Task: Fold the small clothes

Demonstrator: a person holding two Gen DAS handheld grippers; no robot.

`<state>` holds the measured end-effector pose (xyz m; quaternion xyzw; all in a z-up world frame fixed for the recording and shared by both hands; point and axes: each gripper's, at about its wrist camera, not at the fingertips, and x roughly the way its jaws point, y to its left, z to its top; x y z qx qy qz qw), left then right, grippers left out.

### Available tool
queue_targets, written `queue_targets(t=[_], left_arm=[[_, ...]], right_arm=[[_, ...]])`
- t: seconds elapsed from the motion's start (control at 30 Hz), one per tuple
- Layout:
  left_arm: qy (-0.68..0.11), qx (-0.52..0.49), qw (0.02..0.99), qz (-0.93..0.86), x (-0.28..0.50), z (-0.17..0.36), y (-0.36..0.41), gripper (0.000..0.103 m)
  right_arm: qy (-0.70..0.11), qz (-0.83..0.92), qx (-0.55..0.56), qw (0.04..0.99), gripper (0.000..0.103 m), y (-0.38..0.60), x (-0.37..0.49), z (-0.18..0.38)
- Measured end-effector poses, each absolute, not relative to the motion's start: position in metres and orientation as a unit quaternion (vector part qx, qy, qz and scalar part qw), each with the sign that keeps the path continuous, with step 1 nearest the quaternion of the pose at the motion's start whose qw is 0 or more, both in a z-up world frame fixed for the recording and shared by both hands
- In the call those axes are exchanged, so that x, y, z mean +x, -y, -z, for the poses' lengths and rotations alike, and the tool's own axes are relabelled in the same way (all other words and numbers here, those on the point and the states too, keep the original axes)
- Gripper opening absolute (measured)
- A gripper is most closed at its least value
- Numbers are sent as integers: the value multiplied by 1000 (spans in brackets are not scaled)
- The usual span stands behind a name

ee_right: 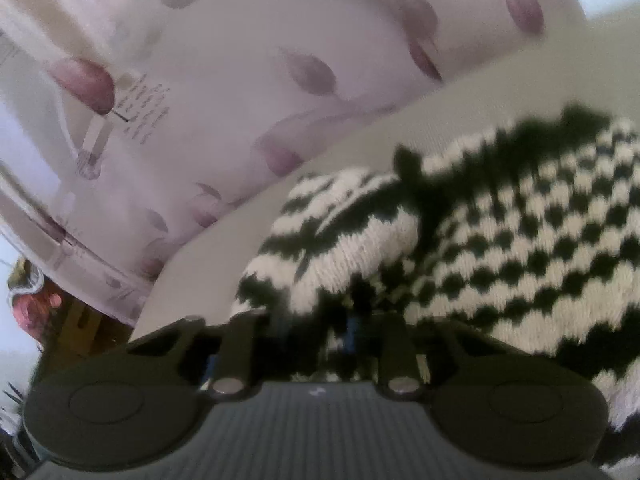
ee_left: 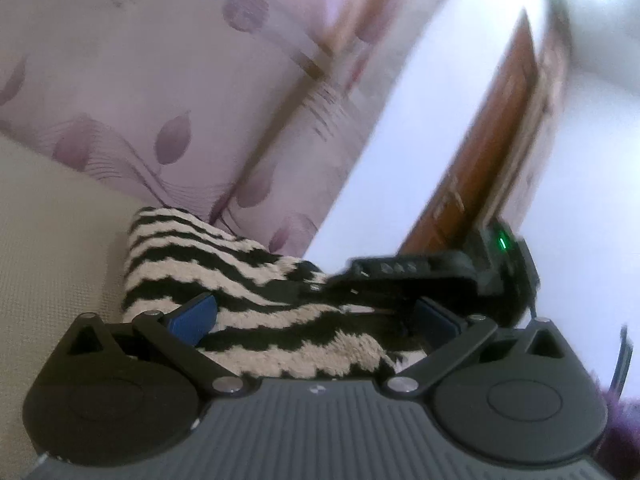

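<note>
A black-and-cream zigzag knit garment [ee_left: 240, 280] lies bunched on a pale cream surface [ee_left: 52, 240]. My left gripper [ee_left: 316, 316] is open wide, its blue pads [ee_left: 196, 318] standing on either side of a fold of the knit, which lies between them. In the right wrist view the same knit [ee_right: 520, 248] fills the right side, with a rolled sleeve-like part [ee_right: 340, 236] ahead. My right gripper [ee_right: 320, 320] has its jaws drawn close together on an edge of the knit, which hides the fingertips. From the left wrist view the right gripper [ee_left: 404, 272] shows as a black body reaching into the cloth.
A lilac curtain with purple leaf prints [ee_left: 160, 100] hangs behind the surface, also in the right wrist view as the curtain [ee_right: 240, 80]. A brown wooden door [ee_left: 480, 152] stands at the back right. Something purple and fuzzy [ee_left: 624, 428] sits at the lower right edge.
</note>
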<state>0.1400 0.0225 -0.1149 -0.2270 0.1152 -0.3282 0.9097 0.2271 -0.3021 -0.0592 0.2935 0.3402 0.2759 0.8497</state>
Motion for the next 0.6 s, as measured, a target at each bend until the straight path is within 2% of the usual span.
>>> queue_targets(t=[0.13, 0.23, 0.47, 0.6], left_arm=[[-107, -321, 900, 274, 137, 121, -57, 103], [-131, -355, 890, 255, 143, 128, -67, 103], [-169, -287, 900, 281, 147, 126, -43, 103], [-176, -266, 902, 291, 149, 126, -36, 103]], right_arm=[[-304, -275, 301, 861, 19, 313, 222, 48], [-292, -273, 307, 864, 18, 322, 225, 44], [-262, -248, 310, 880, 18, 363, 222, 32], [-237, -224, 276, 904, 18, 397, 216, 16]])
